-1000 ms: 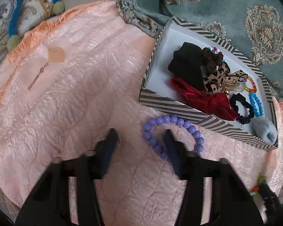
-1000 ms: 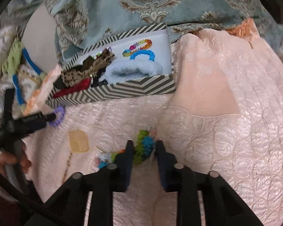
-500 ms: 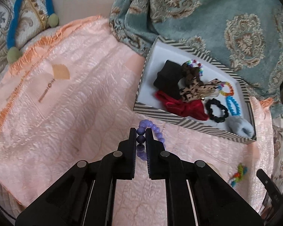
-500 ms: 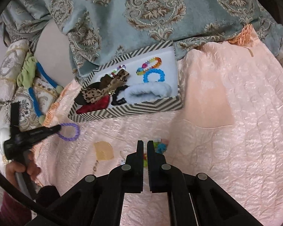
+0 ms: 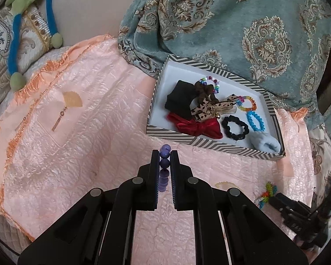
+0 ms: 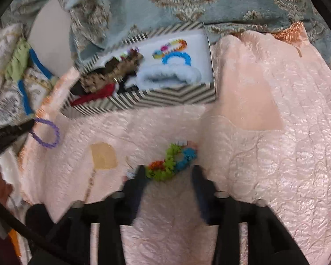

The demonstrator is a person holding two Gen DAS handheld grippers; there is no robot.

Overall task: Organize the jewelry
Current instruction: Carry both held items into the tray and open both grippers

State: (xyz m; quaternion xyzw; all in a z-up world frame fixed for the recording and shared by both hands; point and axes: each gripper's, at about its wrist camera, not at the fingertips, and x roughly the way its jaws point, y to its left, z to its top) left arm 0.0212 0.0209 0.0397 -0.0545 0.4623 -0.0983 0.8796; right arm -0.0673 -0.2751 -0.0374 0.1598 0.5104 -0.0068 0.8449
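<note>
From the left wrist we see our left gripper clenched on the purple bead bracelet, held above the pink quilt just short of the striped box. There the box's contents show sharply: red bow, black scrunchie.

From the right wrist, blurred, our right gripper is opening, its jaws either side of the multicoloured bracelet lying on the quilt, not pressing it. Only here does the purple bracelet's whole loop show, hanging free.
</note>
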